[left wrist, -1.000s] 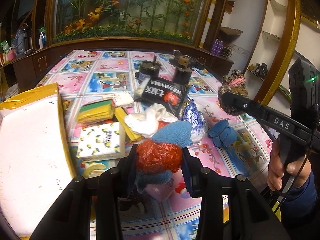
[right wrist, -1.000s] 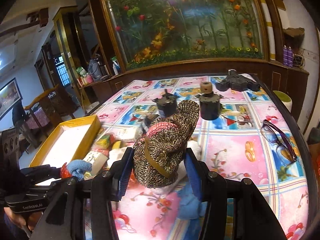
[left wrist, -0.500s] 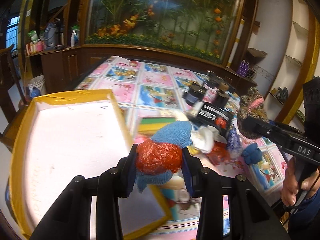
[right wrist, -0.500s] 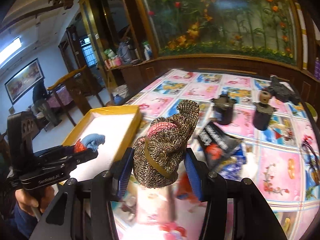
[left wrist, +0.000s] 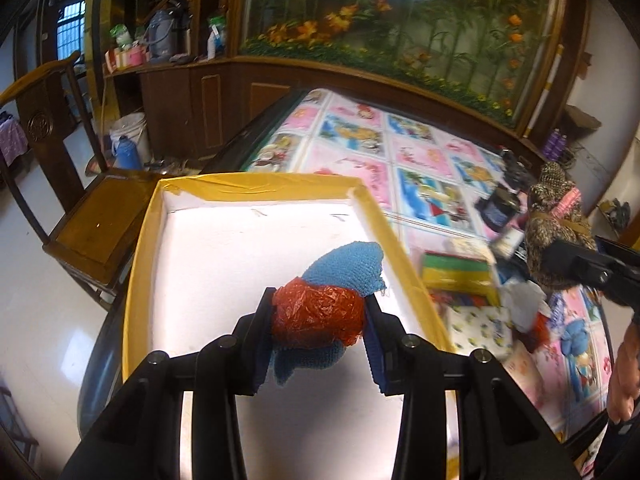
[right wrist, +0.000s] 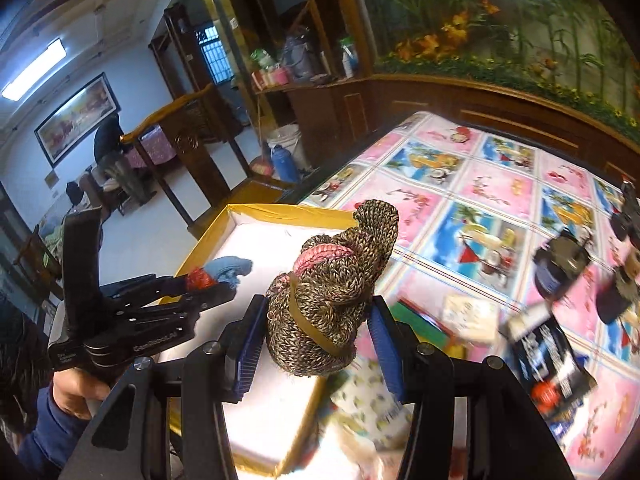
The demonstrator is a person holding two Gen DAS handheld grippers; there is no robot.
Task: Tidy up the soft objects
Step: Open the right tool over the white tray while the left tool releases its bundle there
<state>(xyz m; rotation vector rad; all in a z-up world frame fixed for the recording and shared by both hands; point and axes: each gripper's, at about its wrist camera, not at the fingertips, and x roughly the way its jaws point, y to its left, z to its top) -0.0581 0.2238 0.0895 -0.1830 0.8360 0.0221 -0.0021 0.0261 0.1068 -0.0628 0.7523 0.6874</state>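
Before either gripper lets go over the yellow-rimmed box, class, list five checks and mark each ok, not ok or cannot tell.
1. Left gripper clamps the red-and-blue bundle: ok.
2. Bundle is above the box floor: ok.
3. Right gripper clamps the knitted bundle: ok.
4. Knitted bundle is fully inside the box rim: cannot tell; it sits near the right-hand edge.
5. Box floor below is bare: ok in what shows.
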